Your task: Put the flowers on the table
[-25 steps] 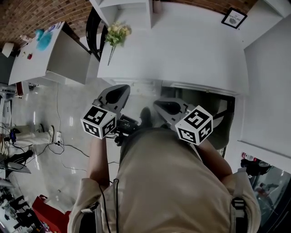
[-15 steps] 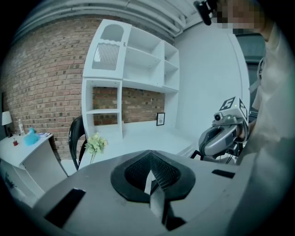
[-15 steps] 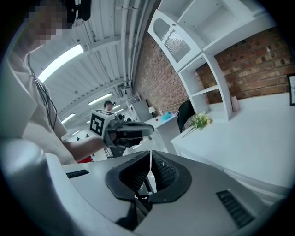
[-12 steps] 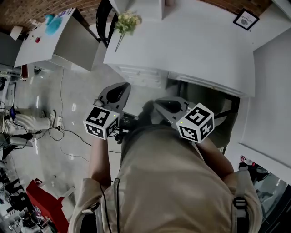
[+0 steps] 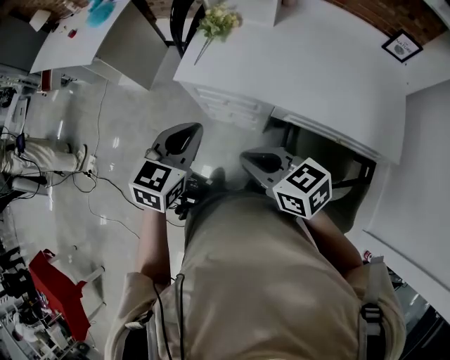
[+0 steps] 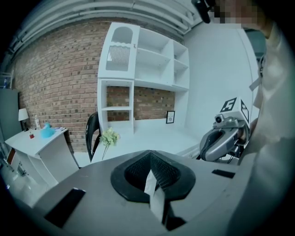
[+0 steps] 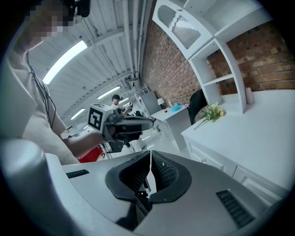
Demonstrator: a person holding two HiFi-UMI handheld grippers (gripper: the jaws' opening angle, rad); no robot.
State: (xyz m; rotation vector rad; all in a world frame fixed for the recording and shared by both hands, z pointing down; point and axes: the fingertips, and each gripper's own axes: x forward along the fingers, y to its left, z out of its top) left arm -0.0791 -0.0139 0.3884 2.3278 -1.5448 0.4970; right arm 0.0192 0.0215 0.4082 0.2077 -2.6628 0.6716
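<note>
Beige shirt [image 5: 267, 281], grey left gripper [image 5: 191, 128], grey right gripper [image 5: 246, 155]

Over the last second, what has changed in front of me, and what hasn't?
The view has swung: the white desk and the flowers on its corner slid up and right in the head view. Nothing taken or released. The left gripper and right gripper stay shut, empty.
</note>
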